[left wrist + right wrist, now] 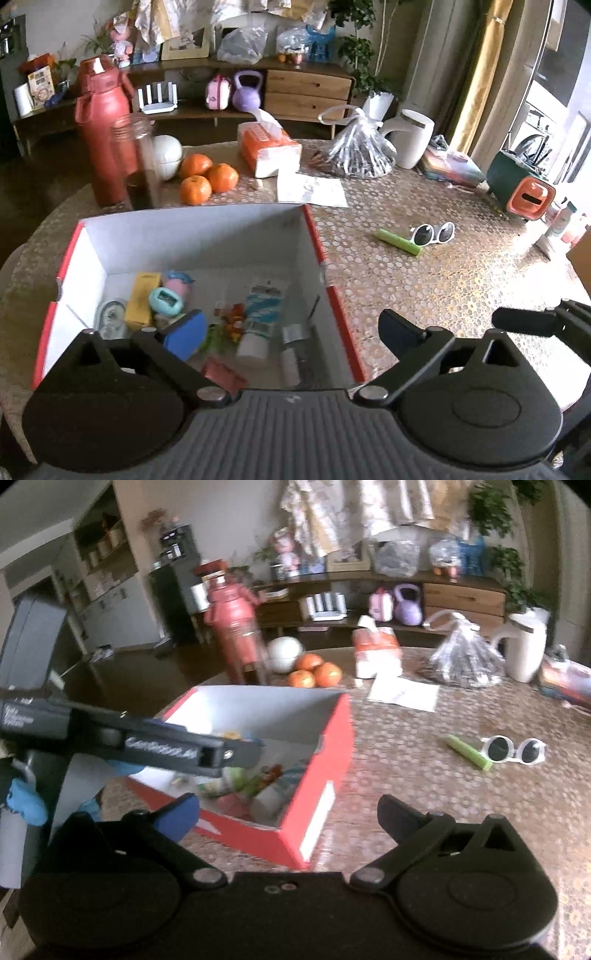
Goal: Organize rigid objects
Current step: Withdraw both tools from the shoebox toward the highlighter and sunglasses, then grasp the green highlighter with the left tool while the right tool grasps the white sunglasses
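Two loose items left on the patterned table [424,280], right of the red-and-white box [317,240]: green tube [399,242] and white-framed sunglasses [433,233], lying side by side, tube end just beside or touching the near lens; cannot tell which.

Handling, judged: tube small, stiff, light, smooth-skinned, so likely to roll or squirt out of a careless pinch. Best taken across the middle of its length, pads square to its long axis. Sunglasses light but awkward and breakable: thin plastic frame, dark lenses prone to scratching, arms apparently folded. Best taken at the bridge between the lenses or across one rim, not on the lens faces; gentle squeeze only.

Left gripper [291,332]: fingers spread wide, nothing between them. Hangs over the near right part of the box, above the white tube [260,317] and other small things already inside. Green tube and sunglasses well apart from it, farther out and to the right.

Right gripper [288,812]: fingers likewise spread wide, empty. Sits before the near corner of the box [321,775], table surface between the fingertips. Green tube [467,751] and sunglasses [513,751] ahead and to the right, outside the finger span, not touching either fingertip. Right gripper the closer of the two; a reach forward and rightward needed.
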Demonstrator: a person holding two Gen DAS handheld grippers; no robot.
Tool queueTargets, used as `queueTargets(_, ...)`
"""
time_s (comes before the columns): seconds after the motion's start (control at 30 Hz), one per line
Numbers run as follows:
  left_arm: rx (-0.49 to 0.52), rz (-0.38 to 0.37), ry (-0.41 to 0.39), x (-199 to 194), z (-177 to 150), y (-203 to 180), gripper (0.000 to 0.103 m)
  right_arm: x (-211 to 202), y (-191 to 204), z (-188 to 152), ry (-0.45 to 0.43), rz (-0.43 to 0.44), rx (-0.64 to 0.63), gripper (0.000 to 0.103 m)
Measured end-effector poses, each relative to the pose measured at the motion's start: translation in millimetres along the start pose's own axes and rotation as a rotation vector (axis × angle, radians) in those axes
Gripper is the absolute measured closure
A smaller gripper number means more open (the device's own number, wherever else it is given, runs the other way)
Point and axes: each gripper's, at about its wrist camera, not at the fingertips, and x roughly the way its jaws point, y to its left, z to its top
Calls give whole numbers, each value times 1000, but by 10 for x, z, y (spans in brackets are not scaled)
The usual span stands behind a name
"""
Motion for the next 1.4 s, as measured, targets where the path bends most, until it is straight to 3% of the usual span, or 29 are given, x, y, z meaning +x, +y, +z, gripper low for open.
queueTargets(0.3, 12, -53, 10, 224, 75, -446, 1, -152, -602, -26, 0, -100, 53, 0)
queueTargets(0.87, 67, -8, 47, 826, 379, -1245, 1, -243, -1864, -5, 4, -306, 197, 0)
queueTargets(1.4, 113, 72, 120, 1658, 621, -1580, 1, 349, -2728, 345, 35, -366, 412, 1)
